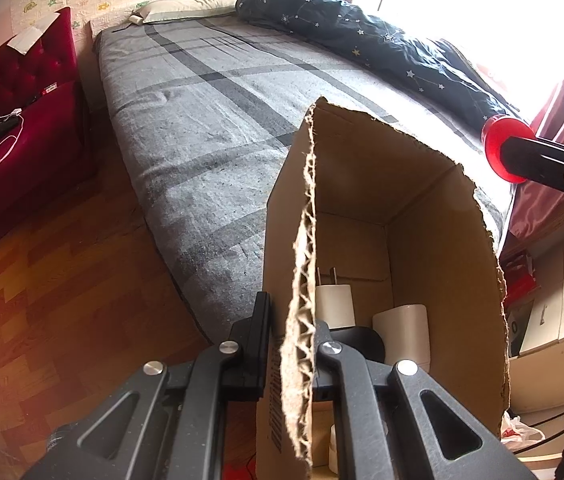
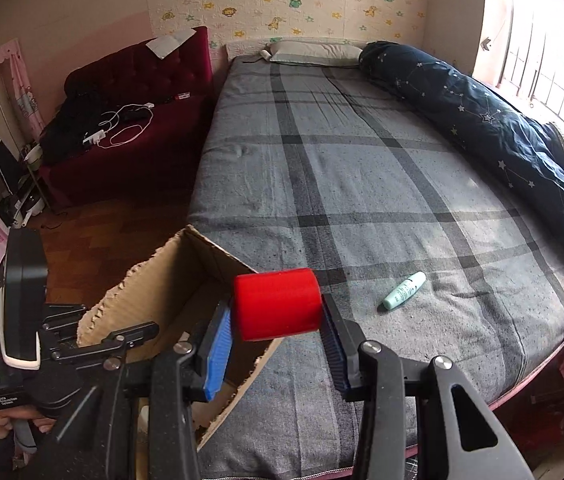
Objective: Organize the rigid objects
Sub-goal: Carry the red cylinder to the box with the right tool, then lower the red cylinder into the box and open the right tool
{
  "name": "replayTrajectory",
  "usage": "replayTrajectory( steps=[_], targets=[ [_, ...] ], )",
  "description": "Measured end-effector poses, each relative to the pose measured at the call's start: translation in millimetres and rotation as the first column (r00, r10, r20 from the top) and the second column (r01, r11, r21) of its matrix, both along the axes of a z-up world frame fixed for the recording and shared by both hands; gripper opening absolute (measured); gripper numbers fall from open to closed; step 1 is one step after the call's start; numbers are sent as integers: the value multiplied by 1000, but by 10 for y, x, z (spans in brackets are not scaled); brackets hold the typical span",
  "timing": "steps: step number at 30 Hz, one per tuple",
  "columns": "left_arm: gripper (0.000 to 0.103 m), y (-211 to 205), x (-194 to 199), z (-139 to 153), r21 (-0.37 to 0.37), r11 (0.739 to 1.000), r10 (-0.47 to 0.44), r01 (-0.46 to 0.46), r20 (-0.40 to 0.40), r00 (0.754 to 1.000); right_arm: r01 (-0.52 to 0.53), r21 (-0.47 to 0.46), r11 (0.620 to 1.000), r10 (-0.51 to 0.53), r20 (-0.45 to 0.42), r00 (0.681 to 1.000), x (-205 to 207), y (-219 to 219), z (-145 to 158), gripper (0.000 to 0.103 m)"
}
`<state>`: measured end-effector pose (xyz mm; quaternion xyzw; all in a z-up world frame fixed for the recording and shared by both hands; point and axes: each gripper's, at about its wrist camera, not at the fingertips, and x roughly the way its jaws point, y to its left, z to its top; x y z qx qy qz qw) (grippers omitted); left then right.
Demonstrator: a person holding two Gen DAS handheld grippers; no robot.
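The right tool grips a red cylinder by its flat ends, above the bed beside the box. It looks stiff, light and smooth, so it may slip. The left tool pinches the box wall.

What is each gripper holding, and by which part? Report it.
The left gripper is shut on the cardboard box, pinching its torn side wall near the rim. The right gripper clamps the red cylinder across its two flat ends.
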<state>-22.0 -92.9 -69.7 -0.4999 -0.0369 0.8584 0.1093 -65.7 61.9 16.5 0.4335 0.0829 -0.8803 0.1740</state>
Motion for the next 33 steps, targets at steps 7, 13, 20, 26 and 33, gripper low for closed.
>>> replayTrajectory(
  steps=[7,13,20,26,33],
  targets=[
    [9,26,13,59,10,1000,-11,11,-6,1000,-82,0,997,82,29,996,82,-269,-105,44],
    [10,33,31,153,21,1000,-17,17,-27,1000,-109,8,994,108,56,993,106,-380,-219,44],
    [10,40,62,186,25,1000,-12,13,-36,999,-117,12,993,116,63,991,105,-406,-254,45],
    [10,31,59,187,29,1000,-9,10,-38,999,-110,19,994,109,44,993,121,-422,-228,56],
    [9,23,66,173,27,1000,-4,5,-34,999,-53,34,998,54,-13,998,127,-355,-104,103]
  ],
)
